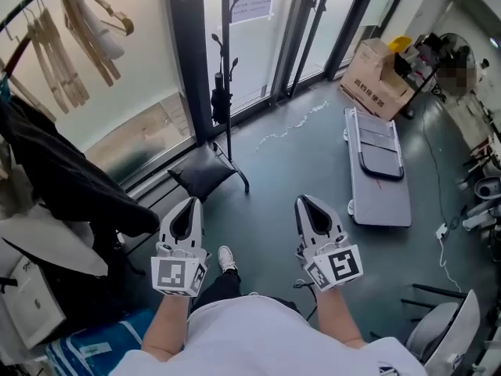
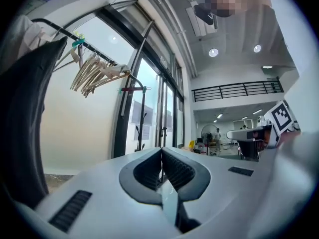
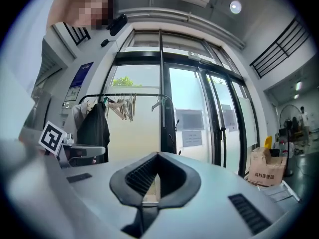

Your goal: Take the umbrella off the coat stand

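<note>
The left gripper (image 1: 190, 203) is closed with nothing in it: in the left gripper view its ribbed jaws meet at the tips (image 2: 161, 151). The right gripper (image 1: 302, 200) is closed and empty too, its jaws pressed together in the right gripper view (image 3: 157, 155). Each is held in a hand, with its marker cube nearest the person, and the two sit side by side and apart, level, over the grey floor (image 1: 274, 202), both pointing toward the glass doors (image 1: 258, 30). Ahead of them, and clear of both, stands the coat stand (image 1: 227, 53), a thin black pole with its feet on the floor by the door frame. The umbrella (image 1: 220, 103) hangs on it, black and folded, close against the pole about halfway up; neither gripper touches it. A black cushion (image 1: 202, 175) lies on the floor just beside the stand's base, between it and the left gripper. To the left a rail (image 1: 27, 2) carries wooden hangers (image 1: 74, 41) and a black coat (image 1: 66, 178). To the right a folded cart (image 1: 378, 171) lies flat on the floor, and a cardboard box (image 1: 376, 77) sits past it near the doors.
</note>
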Demonstrator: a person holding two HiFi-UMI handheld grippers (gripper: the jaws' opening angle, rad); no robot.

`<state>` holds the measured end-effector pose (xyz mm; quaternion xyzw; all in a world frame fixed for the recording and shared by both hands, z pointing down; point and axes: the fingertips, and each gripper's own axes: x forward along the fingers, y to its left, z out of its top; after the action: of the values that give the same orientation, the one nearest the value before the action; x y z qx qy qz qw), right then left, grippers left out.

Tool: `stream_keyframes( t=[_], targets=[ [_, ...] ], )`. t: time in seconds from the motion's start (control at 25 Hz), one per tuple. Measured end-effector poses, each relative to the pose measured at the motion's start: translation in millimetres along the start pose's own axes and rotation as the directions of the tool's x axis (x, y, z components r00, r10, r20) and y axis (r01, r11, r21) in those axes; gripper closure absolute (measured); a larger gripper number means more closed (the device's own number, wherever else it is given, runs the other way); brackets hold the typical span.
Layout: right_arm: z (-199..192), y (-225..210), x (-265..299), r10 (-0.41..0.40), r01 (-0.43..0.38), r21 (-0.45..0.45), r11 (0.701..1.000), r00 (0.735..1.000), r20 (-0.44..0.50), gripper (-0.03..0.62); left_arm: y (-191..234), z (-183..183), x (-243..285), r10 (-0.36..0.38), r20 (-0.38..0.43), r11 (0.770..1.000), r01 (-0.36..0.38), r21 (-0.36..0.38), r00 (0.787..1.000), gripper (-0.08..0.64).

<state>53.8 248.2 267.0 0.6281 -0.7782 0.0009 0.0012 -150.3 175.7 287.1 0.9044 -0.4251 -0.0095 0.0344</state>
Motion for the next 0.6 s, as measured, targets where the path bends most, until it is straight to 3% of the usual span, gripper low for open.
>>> stream_keyframes(
  t=[0.32,0.6],
  targets=[
    [17,-15,99,0.013,-0.014,-0.051,0.999,1.0,-0.012,0.574,54,19,89,-0.042,0.037,0.999,0.043,-0.015,0.998,0.537],
    [0,-27,129,-0.007,0.005,-0.033,0.999,0.999,-0.048,0.574,69,2,127,-0.066,0.0,0.997,0.066,-0.041,0.998,0.537]
  ],
)
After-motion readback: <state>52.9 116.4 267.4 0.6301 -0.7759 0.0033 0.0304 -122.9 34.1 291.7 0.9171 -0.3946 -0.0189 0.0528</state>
